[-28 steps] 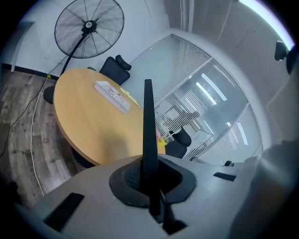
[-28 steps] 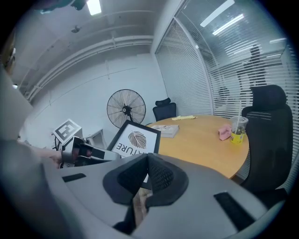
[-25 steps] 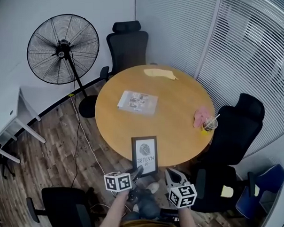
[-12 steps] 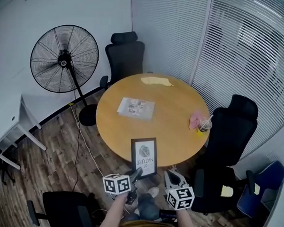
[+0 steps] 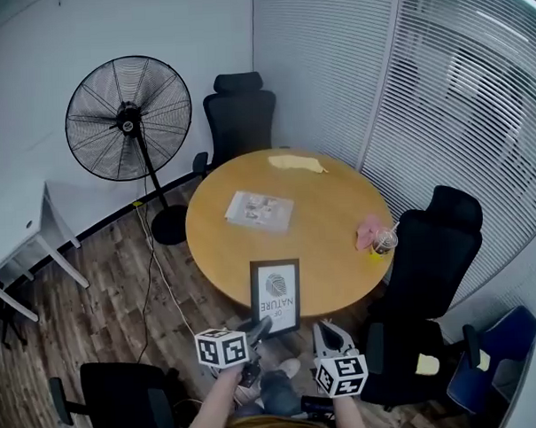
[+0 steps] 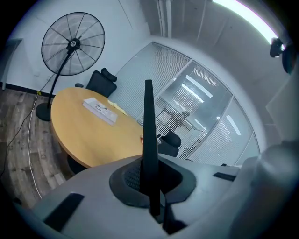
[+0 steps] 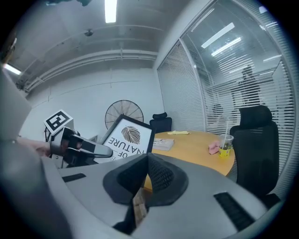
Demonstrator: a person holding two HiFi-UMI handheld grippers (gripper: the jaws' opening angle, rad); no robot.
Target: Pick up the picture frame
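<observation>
The picture frame (image 5: 275, 294) is black with a white print of a leaf and lettering. It hangs upright off the near edge of the round wooden table (image 5: 326, 217). My left gripper (image 5: 258, 327) is shut on its lower left edge. In the left gripper view the frame (image 6: 148, 122) shows edge-on as a thin dark blade between the jaws. The right gripper view looks at the frame's face (image 7: 127, 137), with the left gripper (image 7: 80, 148) beside it. My right gripper (image 5: 325, 332) hovers to the right of the frame, shut and holding nothing.
On the table lie a stack of papers (image 5: 259, 209), a yellow cloth (image 5: 294, 163), a pink cloth (image 5: 367, 231) and a plastic cup with a straw (image 5: 384, 241). Black office chairs (image 5: 432, 246) ring the table. A standing fan (image 5: 128, 106) stands at the left, its cable across the wood floor.
The left gripper has lifted and tilted with the frame, so the table sits lower in its view. In the right gripper view the frame looks larger and higher.
</observation>
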